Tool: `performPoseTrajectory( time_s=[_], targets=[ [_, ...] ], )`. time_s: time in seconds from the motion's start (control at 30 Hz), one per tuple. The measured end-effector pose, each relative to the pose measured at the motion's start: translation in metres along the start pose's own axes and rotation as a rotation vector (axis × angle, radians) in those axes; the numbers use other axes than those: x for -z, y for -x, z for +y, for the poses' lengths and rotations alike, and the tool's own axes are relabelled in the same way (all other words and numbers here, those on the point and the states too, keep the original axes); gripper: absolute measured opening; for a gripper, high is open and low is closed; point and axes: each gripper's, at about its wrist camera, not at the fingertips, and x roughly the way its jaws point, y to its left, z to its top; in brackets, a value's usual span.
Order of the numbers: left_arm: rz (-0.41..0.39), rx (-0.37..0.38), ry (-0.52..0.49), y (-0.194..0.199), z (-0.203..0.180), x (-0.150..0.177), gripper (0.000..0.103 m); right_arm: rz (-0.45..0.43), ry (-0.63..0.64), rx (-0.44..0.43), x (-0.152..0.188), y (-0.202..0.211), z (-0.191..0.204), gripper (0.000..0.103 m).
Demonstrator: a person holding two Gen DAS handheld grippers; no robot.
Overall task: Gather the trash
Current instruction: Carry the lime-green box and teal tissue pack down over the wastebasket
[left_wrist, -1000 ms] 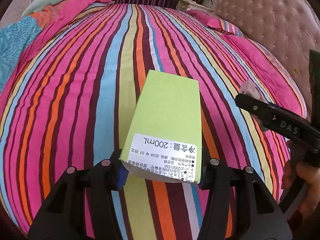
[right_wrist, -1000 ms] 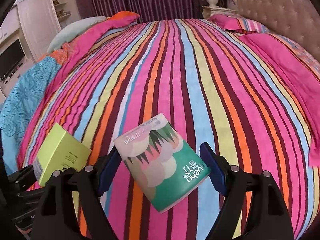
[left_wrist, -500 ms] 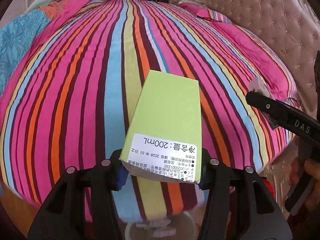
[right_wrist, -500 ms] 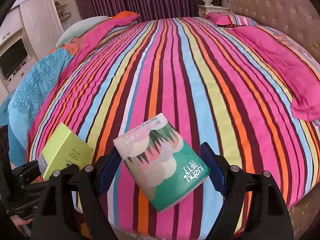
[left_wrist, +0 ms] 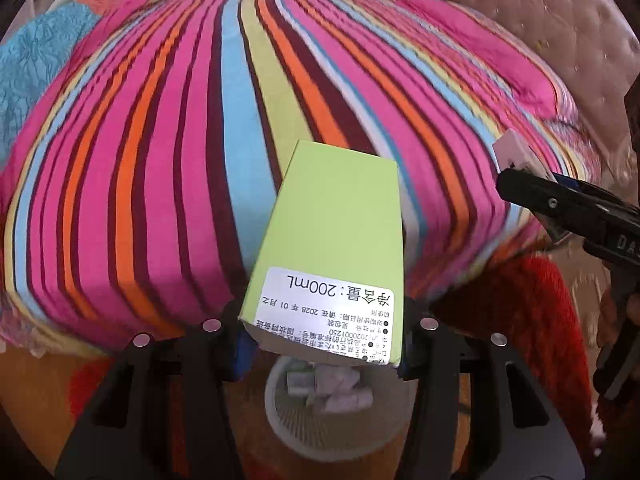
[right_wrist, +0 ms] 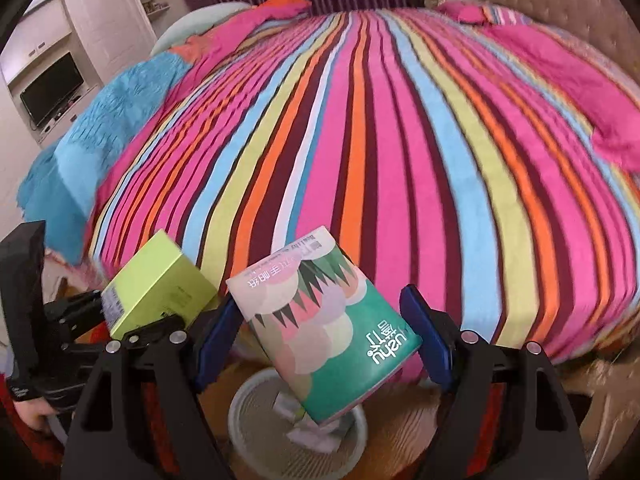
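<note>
The left claw (left_wrist: 322, 338) is clamping a green box (left_wrist: 336, 236) by its labelled end, blue pads pressing on both sides. The box is sticking out ahead of the claw, over the near edge of the bed (left_wrist: 160, 160), and its held end is hanging right above a white bin (left_wrist: 280, 412) on the floor. Crumpled white paper (left_wrist: 340, 388) is lying inside the bin.

The right claw (right_wrist: 324, 340) is gripping a tissue pack (right_wrist: 320, 328), teal with pale rounded shapes, tilted so one corner is pointing down. The left pad is touching the pack; the right pad (right_wrist: 426, 336) is sitting at its other edge, and I cannot tell whether it is pressing there. From this side the pack's low corner is hanging over the bin's (right_wrist: 248, 408) mouth.

The two claws are working side by side, the box (right_wrist: 156, 284) showing just left of the pack. A hand (right_wrist: 30, 420) is wrapping the left claw's handle. The striped cover is stretching away behind both, with a blue blanket (right_wrist: 104, 120) at the far left.
</note>
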Motion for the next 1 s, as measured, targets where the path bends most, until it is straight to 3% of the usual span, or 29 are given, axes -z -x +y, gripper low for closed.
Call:
performPoseTrajectory(
  time_s=[0.33, 0.5, 0.7, 1.0],
  targets=[
    [0.187, 0.039, 0.044, -0.028, -0.002, 0.074, 0.051, 0.217, -0.13, -0.093, 0.069, -0.023, -0.002, 0.075],
    [0.268, 0.035, 0.024, -0.047, -0.009, 0.082, 0.051, 0.366, -0.262, -0.126, 0.094, -0.053, -0.013, 0.075],
    [0.441, 0.045, 0.04, -0.087, -0.011, 0.098, 0.051, 0.52, -0.325, -0.13, 0.11, -0.087, -0.015, 0.075],
    [0.572, 0.054, 0.1, -0.119, 0.003, 0.11, 0.051, 0.671, -0.387, -0.121, 0.137, -0.117, -0.018, 0.075]
  ],
)
